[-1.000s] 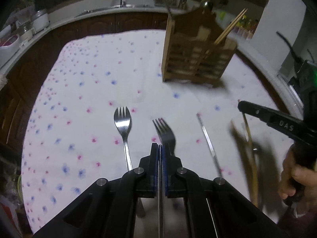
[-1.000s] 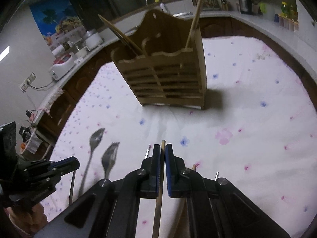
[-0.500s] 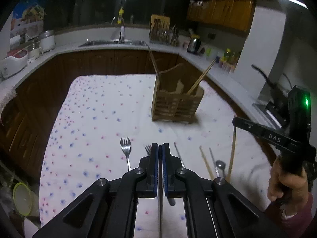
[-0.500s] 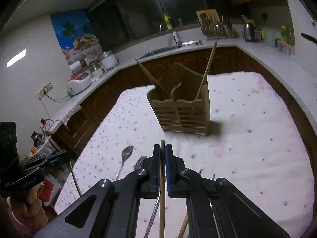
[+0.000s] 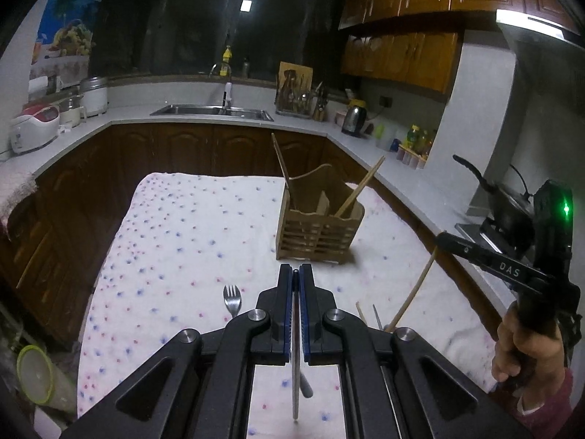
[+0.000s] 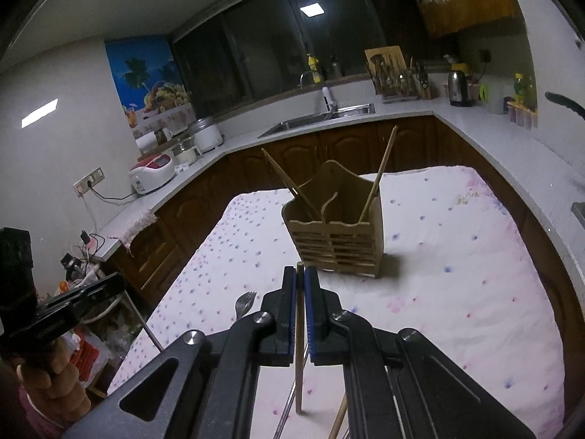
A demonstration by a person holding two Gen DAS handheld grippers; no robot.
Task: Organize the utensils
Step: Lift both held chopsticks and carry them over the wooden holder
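A slatted wooden utensil holder (image 5: pixel 319 232) stands on the flowered cloth, with two chopsticks leaning in it; it also shows in the right wrist view (image 6: pixel 338 239). My left gripper (image 5: pixel 295 274) is shut on a metal utensil handle (image 5: pixel 295 366) and is raised above the cloth. My right gripper (image 6: pixel 299 274) is shut on a wooden chopstick (image 6: pixel 299 344), also raised; it shows at the right of the left wrist view (image 5: pixel 411 300). A fork (image 5: pixel 231 300) lies on the cloth.
More chopsticks and a metal utensil (image 5: pixel 376 316) lie on the cloth (image 5: pixel 182 237) behind my left gripper. Dark cabinets and a white counter with a sink (image 5: pixel 212 110) ring the table. A pan (image 5: pixel 508 205) sits at the right.
Both grippers have lifted well away from the cloth, each carrying its utensil. The holder now looks smaller and farther off in both views.
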